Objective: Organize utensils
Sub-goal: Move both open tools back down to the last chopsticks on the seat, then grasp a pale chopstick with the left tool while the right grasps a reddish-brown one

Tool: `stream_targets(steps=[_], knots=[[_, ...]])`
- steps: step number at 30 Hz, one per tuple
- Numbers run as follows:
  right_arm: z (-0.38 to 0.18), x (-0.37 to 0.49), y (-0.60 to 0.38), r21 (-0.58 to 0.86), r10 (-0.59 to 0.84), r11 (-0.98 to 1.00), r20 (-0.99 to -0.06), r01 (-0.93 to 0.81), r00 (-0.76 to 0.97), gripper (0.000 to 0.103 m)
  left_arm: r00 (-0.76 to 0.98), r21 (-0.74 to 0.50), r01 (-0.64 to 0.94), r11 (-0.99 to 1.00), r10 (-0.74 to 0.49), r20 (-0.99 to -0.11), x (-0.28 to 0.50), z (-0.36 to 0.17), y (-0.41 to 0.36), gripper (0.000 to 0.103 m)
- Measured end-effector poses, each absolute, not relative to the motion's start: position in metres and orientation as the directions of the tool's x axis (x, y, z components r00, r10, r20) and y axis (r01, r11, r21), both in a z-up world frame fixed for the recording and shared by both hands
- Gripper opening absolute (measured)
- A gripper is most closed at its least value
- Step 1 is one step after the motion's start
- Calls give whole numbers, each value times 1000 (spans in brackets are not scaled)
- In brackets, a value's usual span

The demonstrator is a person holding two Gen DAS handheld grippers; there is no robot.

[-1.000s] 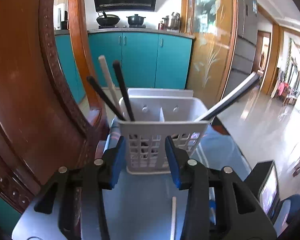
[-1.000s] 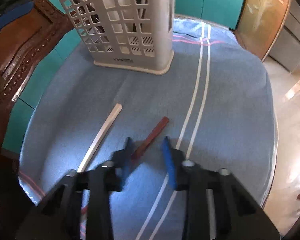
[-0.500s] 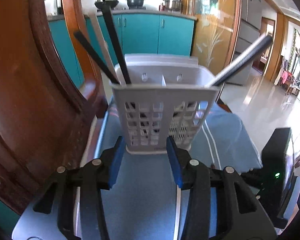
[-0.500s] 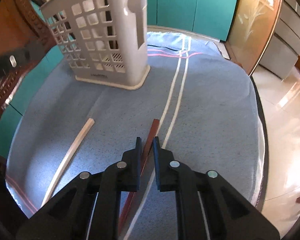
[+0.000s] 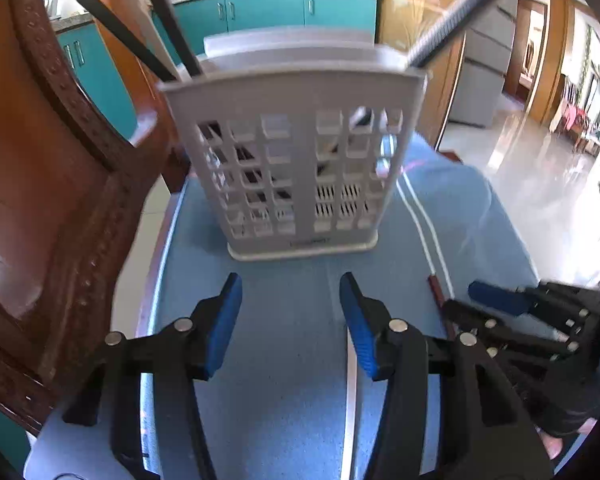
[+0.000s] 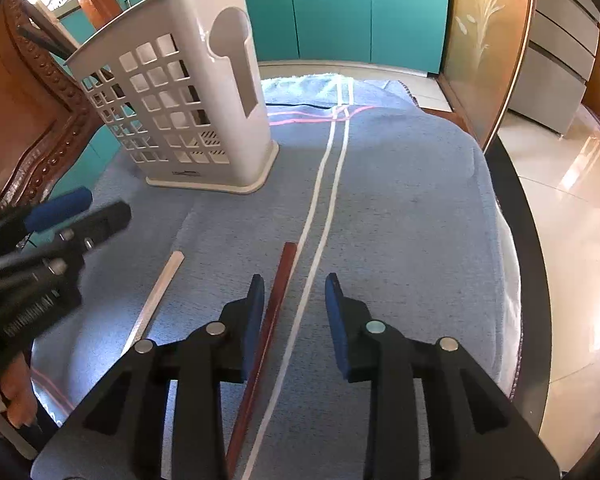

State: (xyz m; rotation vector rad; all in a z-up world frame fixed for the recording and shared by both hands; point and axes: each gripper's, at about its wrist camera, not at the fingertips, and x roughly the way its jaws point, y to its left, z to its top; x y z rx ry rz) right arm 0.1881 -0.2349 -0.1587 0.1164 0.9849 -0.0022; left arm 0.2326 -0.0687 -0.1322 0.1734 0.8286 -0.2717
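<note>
The red chopstick (image 6: pixel 278 300) lies flat on the blue cloth (image 6: pixel 400 220), between the jaws of our right claw (image 6: pixel 295 286) but hard against the left pad and apart from the right one; that claw's jaws have just been opening and stand narrowly parted, so we grip nothing yet. To take it well, we judge we should shift a little to the left so the stick sits midway, press the tips down to the cloth, and close squarely across its width, since a thin stick on soft fabric will likely roll or slip from an off-centre pinch. Just left of that claw lies the pale chopstick (image 6: pixel 158 292), under our left claw (image 5: pixel 290 292), whose jaws have also just been opening and stand half-wide and empty. Ahead and to the left of both stands the basket (image 6: pixel 188 112), upright, dark chopsticks (image 5: pixel 168 20) already leaning in it; once lifted, our stick should go in tip-down.
</note>
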Motion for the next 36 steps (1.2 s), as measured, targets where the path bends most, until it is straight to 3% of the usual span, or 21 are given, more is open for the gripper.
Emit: stream_targets(steps=[16, 23, 30, 36], knots=[[-160, 183, -228, 15, -14, 999, -827, 47, 562, 35, 533, 101, 321, 942, -91, -841, 234, -184, -87, 53], [-161, 181, -223, -3, -23, 999, -826, 35, 564, 36, 532, 116, 325, 938, -80, -843, 234, -192, -92, 52], [-163, 179, -218, -4, -11, 1000, -833, 13, 553, 36, 521, 92, 345, 934, -109, -847, 231, -191, -93, 16], [-169, 179, -210, 38, 53, 998, -854, -40, 518, 36, 522, 91, 318, 944, -94, -848, 233, -189, -86, 14]])
